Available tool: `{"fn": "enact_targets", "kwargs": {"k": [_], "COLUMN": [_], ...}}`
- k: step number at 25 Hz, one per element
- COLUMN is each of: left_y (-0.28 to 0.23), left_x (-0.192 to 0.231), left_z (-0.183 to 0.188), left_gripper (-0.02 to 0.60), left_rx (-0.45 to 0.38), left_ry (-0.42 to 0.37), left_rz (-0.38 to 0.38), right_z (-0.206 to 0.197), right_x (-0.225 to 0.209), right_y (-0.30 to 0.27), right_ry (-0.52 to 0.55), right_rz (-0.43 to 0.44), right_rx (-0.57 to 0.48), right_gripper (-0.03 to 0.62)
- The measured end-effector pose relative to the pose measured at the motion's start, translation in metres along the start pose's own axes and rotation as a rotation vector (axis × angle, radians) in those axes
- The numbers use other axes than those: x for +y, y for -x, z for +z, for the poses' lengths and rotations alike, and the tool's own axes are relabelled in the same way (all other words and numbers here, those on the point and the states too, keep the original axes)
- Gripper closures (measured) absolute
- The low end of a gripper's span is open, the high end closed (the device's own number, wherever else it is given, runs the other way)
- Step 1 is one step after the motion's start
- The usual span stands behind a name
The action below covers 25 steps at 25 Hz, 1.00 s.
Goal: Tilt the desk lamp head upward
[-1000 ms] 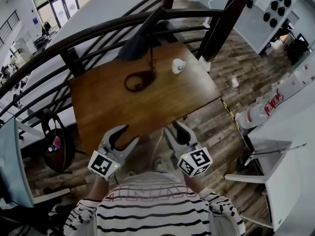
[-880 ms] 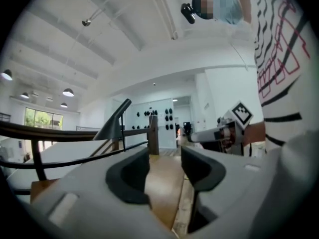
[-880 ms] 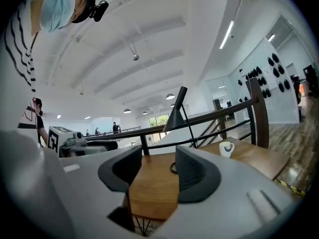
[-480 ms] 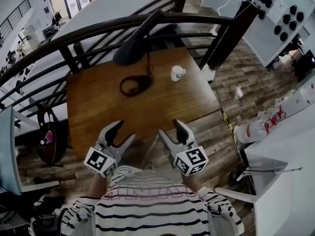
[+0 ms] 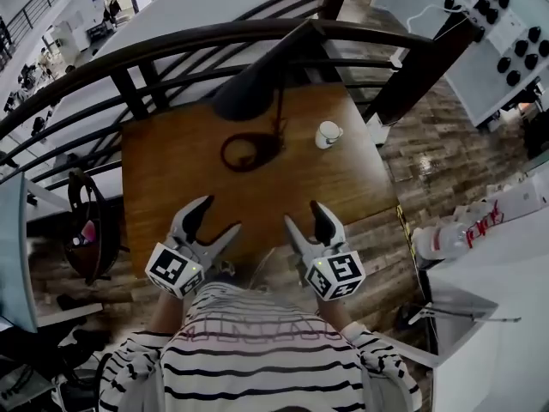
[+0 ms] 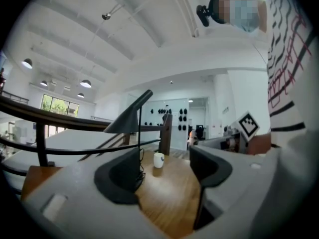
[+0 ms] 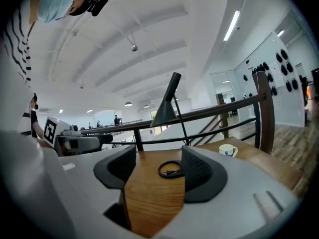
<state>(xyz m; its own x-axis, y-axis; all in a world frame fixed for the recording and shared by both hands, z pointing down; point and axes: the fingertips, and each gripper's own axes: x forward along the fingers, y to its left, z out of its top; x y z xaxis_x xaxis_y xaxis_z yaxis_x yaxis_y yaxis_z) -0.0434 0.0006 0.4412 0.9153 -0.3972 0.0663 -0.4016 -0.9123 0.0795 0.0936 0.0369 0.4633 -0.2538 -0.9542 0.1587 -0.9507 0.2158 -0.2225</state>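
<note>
The desk lamp stands at the far side of the wooden table (image 5: 171,178). Its dark cone head (image 5: 257,84) slopes downward on a thin stem over a base ringed by coiled black cord (image 5: 249,150). My left gripper (image 5: 216,217) hovers over the table's near edge, its jaws opening with nothing between them. My right gripper (image 5: 305,215) is beside it, open and empty. Both are well short of the lamp. The left gripper view shows the lamp head (image 6: 127,118) beyond the gripper (image 6: 164,168). The right gripper view shows the lamp head (image 7: 167,108) and cord (image 7: 171,169) beyond the gripper (image 7: 154,173).
A white cup (image 5: 327,134) sits on the table right of the lamp, also seen as the cup (image 6: 158,159) and the cup (image 7: 228,150). A dark curved railing (image 5: 171,45) runs behind the table. A white counter (image 5: 506,256) stands to the right.
The head view has shifted a little. Both grippers stay at the table's near edge, and their jaws have spread wider, the right most visibly.
</note>
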Motion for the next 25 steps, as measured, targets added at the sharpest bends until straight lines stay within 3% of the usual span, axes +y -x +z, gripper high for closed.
{"fn": "enact_targets", "kwargs": {"k": [12,20,25], "left_y": [-0.005,-0.029,-0.052], "left_x": [0.112,0.135,0.146], "left_z": [0.023,0.017,0.014], "left_gripper": [0.265,0.264,0.259], "left_rx": [-0.022,-0.028,-0.033], "left_ry": [0.045,0.11,0.12], "left_rz": [-0.049,-0.092,-0.045], "right_z": [0.028,0.039,0.041], "right_x": [0.006,-0.017,-0.041], "right_y": [-0.103,-0.134,-0.157], "right_ry": [0.019,0.069,0.09], "right_rz": [-0.08,-0.118,-0.067], "right_rx": [-0.018,-0.015,0.003], "right_gripper": [0.319,0.322,0.323]}}
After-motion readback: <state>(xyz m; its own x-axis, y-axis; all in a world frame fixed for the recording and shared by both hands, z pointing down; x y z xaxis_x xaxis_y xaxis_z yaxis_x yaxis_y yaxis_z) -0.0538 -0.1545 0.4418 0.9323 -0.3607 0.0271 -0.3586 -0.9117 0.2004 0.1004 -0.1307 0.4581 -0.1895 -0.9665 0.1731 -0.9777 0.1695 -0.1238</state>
